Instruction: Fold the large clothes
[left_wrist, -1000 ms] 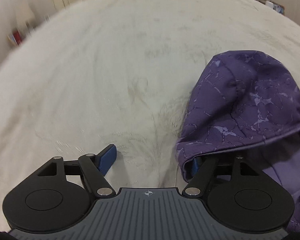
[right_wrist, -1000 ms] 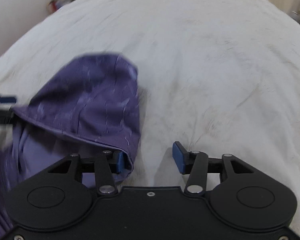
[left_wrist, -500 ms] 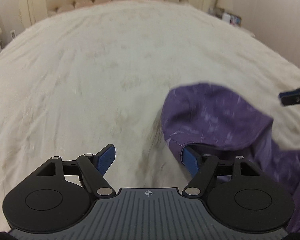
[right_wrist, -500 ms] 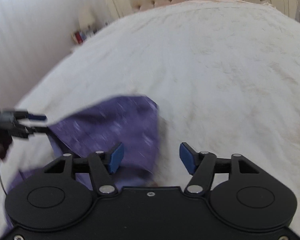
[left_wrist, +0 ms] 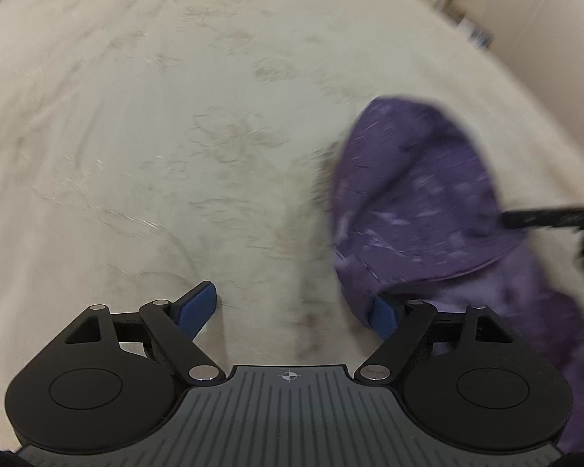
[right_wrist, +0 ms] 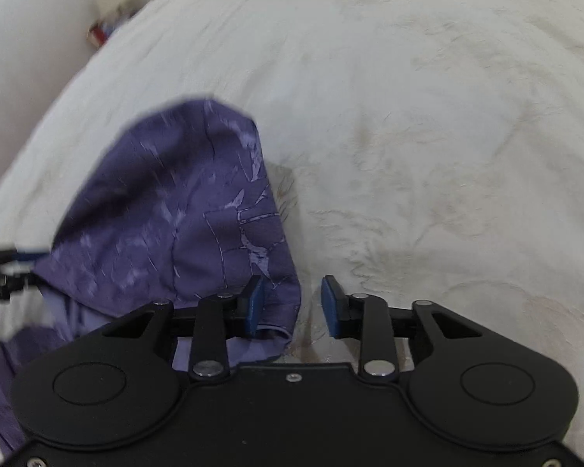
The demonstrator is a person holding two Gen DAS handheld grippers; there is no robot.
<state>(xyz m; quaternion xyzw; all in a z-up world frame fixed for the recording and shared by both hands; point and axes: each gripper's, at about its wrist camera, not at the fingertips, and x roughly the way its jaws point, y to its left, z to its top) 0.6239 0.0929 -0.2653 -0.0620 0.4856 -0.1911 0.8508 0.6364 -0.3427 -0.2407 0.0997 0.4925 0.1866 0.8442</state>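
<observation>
garment [right_wrist: 167,210]: purple, paler cracked-line print, lighter lining
bedspread [left_wrist: 175,116]: cream, faint floral pattern, possibly embroidered
tongs pads [right_wrist: 333,307]: blue

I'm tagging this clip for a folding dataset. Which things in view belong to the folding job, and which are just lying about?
Belongs to the job:
- purple garment, lying on the bed
- left gripper, jaws opening, cloth edge at one finger
- right gripper, jaws closing, cloth edge between the fingers
- white bedspread, the work surface

Lying about:
- blurred items beside the bed

Garment [right_wrist: 167,210]: thin purple cloth, matt, with a paler crackle print. Bedspread [left_wrist: 155,124]: cream cloth, soft and faintly embroidered. Left hand-held gripper [left_wrist: 292,313]: matt black plastic, blue pads [left_wrist: 198,305], shiny metal pins.
</observation>
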